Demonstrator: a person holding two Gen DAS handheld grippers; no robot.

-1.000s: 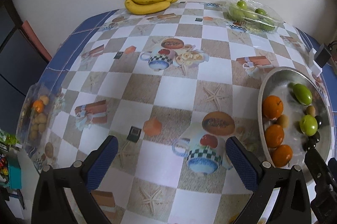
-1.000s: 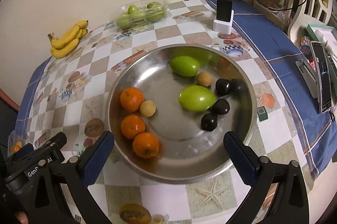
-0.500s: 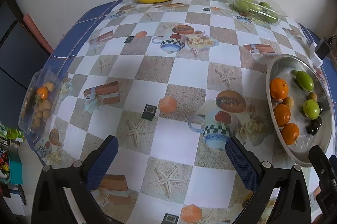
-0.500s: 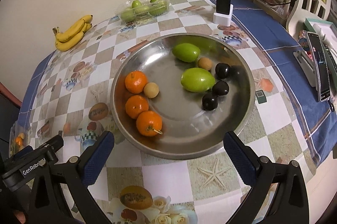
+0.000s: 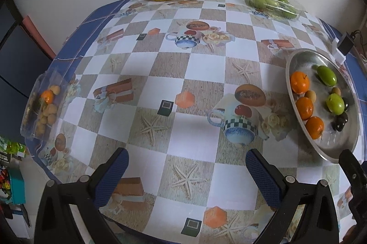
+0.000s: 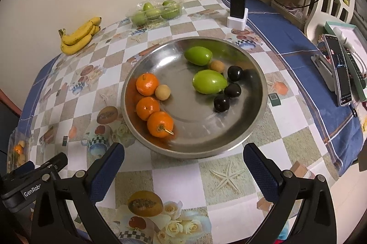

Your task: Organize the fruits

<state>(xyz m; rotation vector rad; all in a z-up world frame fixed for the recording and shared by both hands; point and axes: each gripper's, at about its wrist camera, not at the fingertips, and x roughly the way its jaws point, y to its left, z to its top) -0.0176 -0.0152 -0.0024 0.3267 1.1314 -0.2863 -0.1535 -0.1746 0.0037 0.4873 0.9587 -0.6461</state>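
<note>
The steel bowl (image 6: 252, 129) is serving as the landmark; it is sitting on the patterned tablecloth (image 6: 179, 177).

Inside the bowl: three oranges (image 6: 147, 107) are lying in a row along its left wall, the nearest one (image 6: 160, 124) showing a short stem. A small tan fruit (image 6: 162, 92) is resting just beside the farthest orange. Two green fruits (image 6: 209, 81) are lying right of the bowl's centre, one behind the other, with a second tan fruit (image 6: 216, 66) between them on the right. Three dark round fruits (image 6: 221, 103) are clustering at the right of the nearer green fruit (touching or only close, cannot tell).

Beyond the bowl, against the wall: a clear clamshell of green fruits (image 6: 158, 10), and left of it a bunch of bananas (image 6: 79, 36). Behind the bowl to the right a black charger in a white dock (image 6: 237, 11) is standing upright. Far left of the bowl, at the cloth's edge, a clear pack of small tan and orange fruits (image 5: 44, 106) is lying.

Right gripper (image 6: 183, 169): hanging on the near side of the bowl, fingers spread wide, holding nothing. Left gripper (image 5: 185, 174): hanging over bare cloth left of the bowl, fingers likewise spread wide and empty.
</note>
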